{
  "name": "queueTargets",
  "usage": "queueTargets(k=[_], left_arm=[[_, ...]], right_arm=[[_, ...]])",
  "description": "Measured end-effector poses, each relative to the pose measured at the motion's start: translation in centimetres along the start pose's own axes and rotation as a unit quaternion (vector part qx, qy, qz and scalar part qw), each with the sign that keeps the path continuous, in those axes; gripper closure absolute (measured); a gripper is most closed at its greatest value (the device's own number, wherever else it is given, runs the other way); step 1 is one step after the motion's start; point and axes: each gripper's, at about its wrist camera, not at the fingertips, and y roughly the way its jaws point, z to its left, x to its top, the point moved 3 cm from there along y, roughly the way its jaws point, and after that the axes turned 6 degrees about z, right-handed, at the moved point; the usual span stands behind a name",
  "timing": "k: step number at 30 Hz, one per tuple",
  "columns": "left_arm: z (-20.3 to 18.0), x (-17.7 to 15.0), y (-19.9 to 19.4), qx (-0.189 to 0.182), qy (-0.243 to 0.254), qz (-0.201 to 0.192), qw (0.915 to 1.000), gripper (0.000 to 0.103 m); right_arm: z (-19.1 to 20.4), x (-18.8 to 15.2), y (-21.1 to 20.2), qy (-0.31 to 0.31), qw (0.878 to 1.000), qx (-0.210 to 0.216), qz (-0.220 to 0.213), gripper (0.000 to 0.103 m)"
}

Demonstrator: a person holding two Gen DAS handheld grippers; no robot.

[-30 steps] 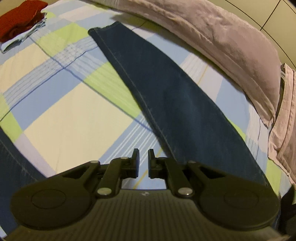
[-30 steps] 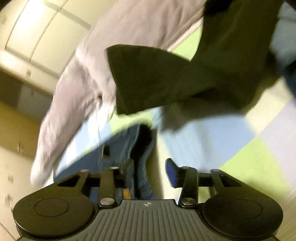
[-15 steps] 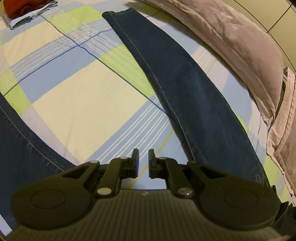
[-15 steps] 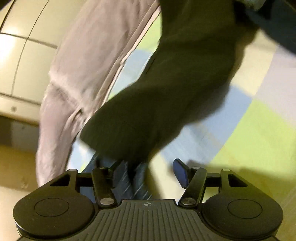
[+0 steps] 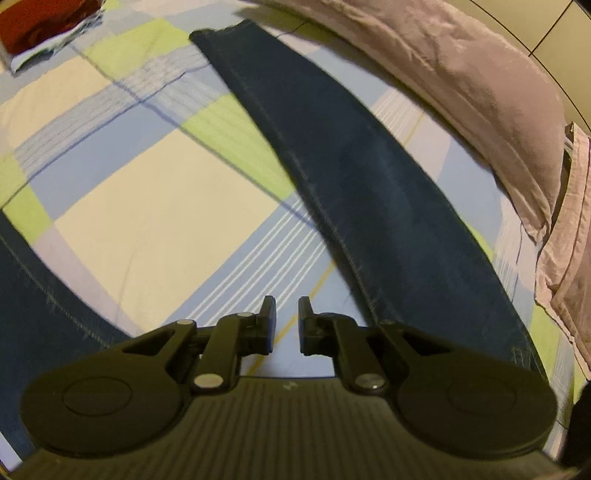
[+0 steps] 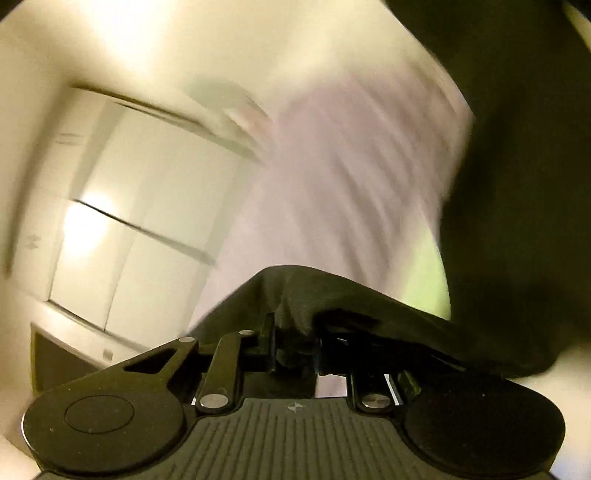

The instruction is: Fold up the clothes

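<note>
The step in hand looks like picking up a new garment while the jeans (image 5: 354,177) wait spread on the bed (image 5: 155,206). The right hand-held gripper (image 6: 293,347) is closing its jaws on a bunched fold of dark olive cloth (image 6: 332,299), which sits between the pads and drapes over the right finger. More of this dark fabric hangs at the right edge of the right wrist view; whether it is one garment I cannot tell, as the picture is smeared by motion.

The left hand-held gripper (image 5: 286,325) points down at the bed, its jaws nearly together but opening slightly, a narrow gap between them and nothing held. It hovers above bare sheet between the two denim legs.

One leg of the jeans runs long and flat from near the gripper toward the far edge of the bed, beside a pale mauve pillow (image 5: 461,85); the other leg shows only at the left near corner. The denim is dark blue, stiff-looking, with a light stitched seam. The sheet is a smooth plaid of cream, blue and lime. A red folded item (image 5: 37,26) lies at the far left corner.

Next, I judge, the olive cloth must be lifted clear and laid flat, with the left gripper taking a second edge.
</note>
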Motion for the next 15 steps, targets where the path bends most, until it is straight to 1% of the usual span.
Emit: queueTargets(k=[1,2,3,4,5,6,7,9,11,13,15], left_arm=[[-0.2,0.1,0.1,0.000,0.001,0.000,1.0000,0.095],[-0.5,0.1,0.2,0.000,0.001,0.001,1.0000,0.095],[-0.7,0.2,0.3,-0.001,0.002,0.001,1.0000,0.095],[-0.9,0.1,0.5,-0.002,0.003,0.004,1.0000,0.095],[-1.1,0.0,0.7,-0.004,0.003,0.007,1.0000,0.095],[-1.4,-0.1,0.9,-0.006,0.005,0.010,0.9999,0.095],[-1.5,-0.1,0.9,-0.007,0.006,0.011,0.9999,0.095],[-1.5,-0.1,0.8,-0.008,0.009,0.011,0.9999,0.095],[-1.4,0.0,0.6,-0.008,0.012,0.008,0.9999,0.095],[-1.0,0.1,0.4,-0.009,0.011,0.006,0.9999,0.095],[-0.7,-0.1,0.3,-0.011,0.008,0.006,0.9999,0.095]], right_arm=[[1.5,2.2,-0.1,-0.050,0.998,-0.025,-0.033,0.086],[1.7,3.6,0.8,-0.077,0.994,-0.065,-0.036,0.085],[1.8,5.0,1.7,-0.102,0.989,-0.105,-0.035,0.080],[0.6,5.6,3.4,-0.108,0.983,-0.147,0.006,0.060],[-1.0,4.9,5.4,-0.107,0.972,-0.200,0.066,0.047],[-2.7,4.2,7.2,-0.105,0.953,-0.253,0.127,0.032],[-4.0,3.0,7.8,-0.120,0.937,-0.285,0.160,0.032],[-5.0,0.2,7.6,-0.187,0.920,-0.299,0.173,0.032],[-5.0,-1.3,6.2,-0.214,0.921,-0.282,0.162,0.032],[-3.9,-2.3,4.2,-0.219,0.930,-0.254,0.152,0.032],[-2.2,-3.7,1.9,-0.226,0.936,-0.210,0.172,0.032]])
